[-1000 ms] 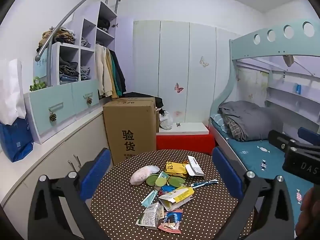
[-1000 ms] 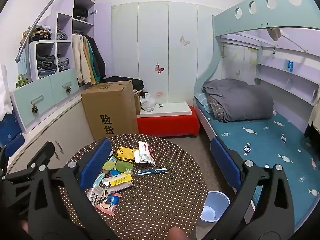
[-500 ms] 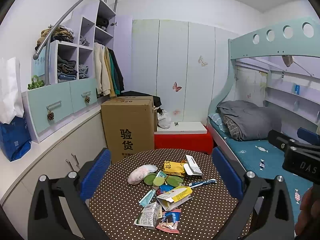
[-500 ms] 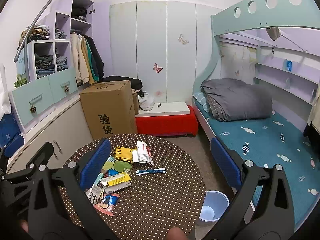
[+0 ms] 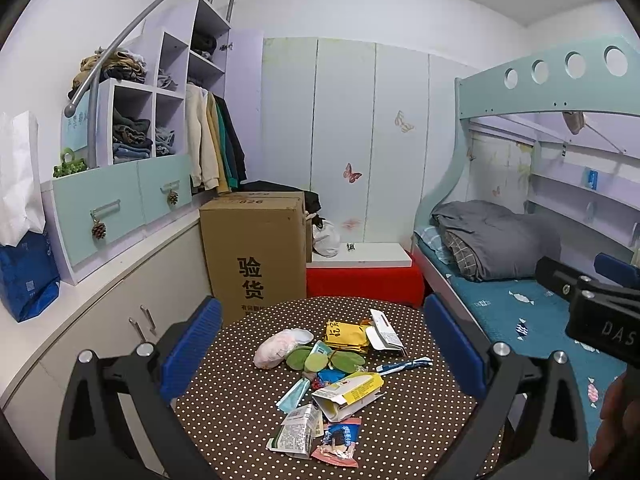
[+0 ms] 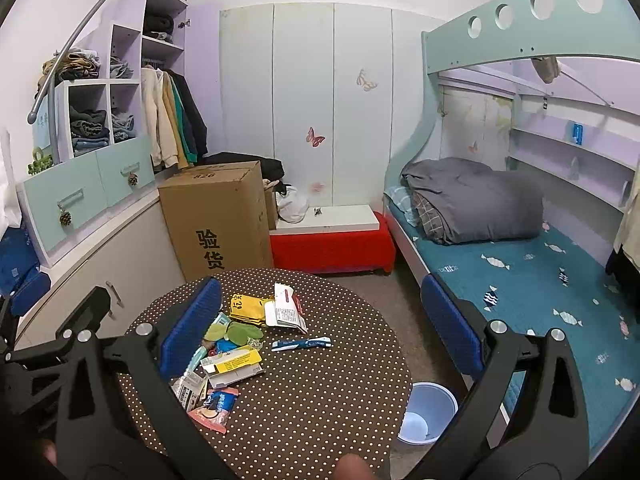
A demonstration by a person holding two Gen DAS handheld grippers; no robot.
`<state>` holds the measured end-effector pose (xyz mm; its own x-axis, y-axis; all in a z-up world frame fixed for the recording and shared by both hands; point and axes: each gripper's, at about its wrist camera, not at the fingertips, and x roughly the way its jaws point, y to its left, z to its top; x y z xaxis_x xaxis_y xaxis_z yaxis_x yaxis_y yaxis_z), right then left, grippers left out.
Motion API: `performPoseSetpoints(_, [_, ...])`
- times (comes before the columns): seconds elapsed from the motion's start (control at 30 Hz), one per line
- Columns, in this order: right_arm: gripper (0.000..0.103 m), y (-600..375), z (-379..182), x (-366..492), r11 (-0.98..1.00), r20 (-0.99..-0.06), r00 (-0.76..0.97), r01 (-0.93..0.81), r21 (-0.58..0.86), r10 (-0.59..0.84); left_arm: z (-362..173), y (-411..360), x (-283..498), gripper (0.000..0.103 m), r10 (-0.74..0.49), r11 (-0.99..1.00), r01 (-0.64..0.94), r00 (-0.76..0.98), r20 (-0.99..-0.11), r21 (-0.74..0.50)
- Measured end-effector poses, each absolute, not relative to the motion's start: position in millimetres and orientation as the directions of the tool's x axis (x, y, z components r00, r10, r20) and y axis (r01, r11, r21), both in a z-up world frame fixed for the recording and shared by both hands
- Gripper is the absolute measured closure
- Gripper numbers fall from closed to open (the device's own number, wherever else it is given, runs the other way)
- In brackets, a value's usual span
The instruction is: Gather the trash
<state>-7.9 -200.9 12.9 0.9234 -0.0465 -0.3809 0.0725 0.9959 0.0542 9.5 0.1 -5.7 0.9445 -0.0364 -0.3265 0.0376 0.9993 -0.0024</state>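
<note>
A pile of trash lies on a round brown polka-dot table (image 5: pixel 248 412) (image 6: pixel 320 408): a pink-white wad (image 5: pixel 276 349), green leaf-shaped wrappers (image 5: pixel 316 360), yellow packets (image 5: pixel 344 334) (image 6: pixel 246 308), a white-red packet (image 5: pixel 384 334) (image 6: pixel 286 312), a blue-white tube (image 5: pixel 404 365) (image 6: pixel 302 344), a yellow-white carton (image 5: pixel 348 394) (image 6: pixel 232 366), a crushed drink box (image 5: pixel 296 432) and a red-blue wrapper (image 5: pixel 338 442) (image 6: pixel 214 410). My left gripper (image 5: pixel 320 352) is open and empty above the pile. My right gripper (image 6: pixel 320 328) is open and empty, above the table's right part.
A light blue bin (image 6: pixel 428 412) stands on the floor right of the table. A cardboard box (image 5: pixel 256 252) and a red bench (image 5: pixel 364 284) stand behind it. Cabinets (image 5: pixel 100 320) run along the left, a bunk bed (image 6: pixel 520 272) along the right.
Both views have shifted slightly: the pile sits a little lower and more to the left than a second ago. Both grippers stay open and empty.
</note>
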Motion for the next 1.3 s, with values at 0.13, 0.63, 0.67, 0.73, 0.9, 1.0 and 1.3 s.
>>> performPoseSetpoints(0.13, [0.006, -201.6, 12.6, -7.2, 0.996, -0.384, 0.922, 0.074, 0.052, -0.048, -8.5, 1.8, 11.2, 0.004, -0.038, 0.999, 0.039, 0.943, -0.331, -0.004])
performPoseSetpoints(0.63, [0.006, -187.6, 2.7, 9.1, 0.997, -0.418, 0.907, 0.067, 0.028, -0.049, -28.2, 17.4, 25.2, 0.004, -0.029, 1.000, 0.024, 0.924, -0.381, -0.017])
performPoseSetpoints(0.67, [0.006, -187.9, -1.3, 11.4, 0.998, -0.428, 0.902, 0.062, 0.026, -0.045, -31.0, 18.8, 26.5, 0.004, -0.025, 1.000, 0.020, 0.922, -0.387, -0.017])
performPoseSetpoints(0.73, [0.006, -187.0, -10.3, 18.9, 0.998, -0.452, 0.891, 0.053, 0.016, -0.040, -39.4, 23.2, 30.2, 0.004, -0.014, 1.000, 0.010, 0.913, -0.408, -0.012])
performPoseSetpoints(0.9, [0.006, -179.4, -53.5, 49.7, 1.000, -0.569, 0.823, -0.009, -0.006, 0.004, -69.0, 39.5, 41.9, 0.004, 0.034, 0.999, -0.032, 0.878, -0.477, 0.012])
performPoseSetpoints(1.0, [0.006, -173.6, -82.0, 62.4, 0.999, -0.628, 0.777, -0.050, 0.006, 0.043, -83.0, 49.2, 47.4, 0.004, 0.058, 0.998, -0.052, 0.859, -0.509, 0.026])
performPoseSetpoints(1.3, [0.006, -141.1, -162.6, 89.3, 0.988, -0.766, 0.629, -0.142, 0.056, 0.133, -130.1, 69.7, 56.0, 0.004, 0.094, 0.995, -0.065, 0.790, -0.606, 0.070])
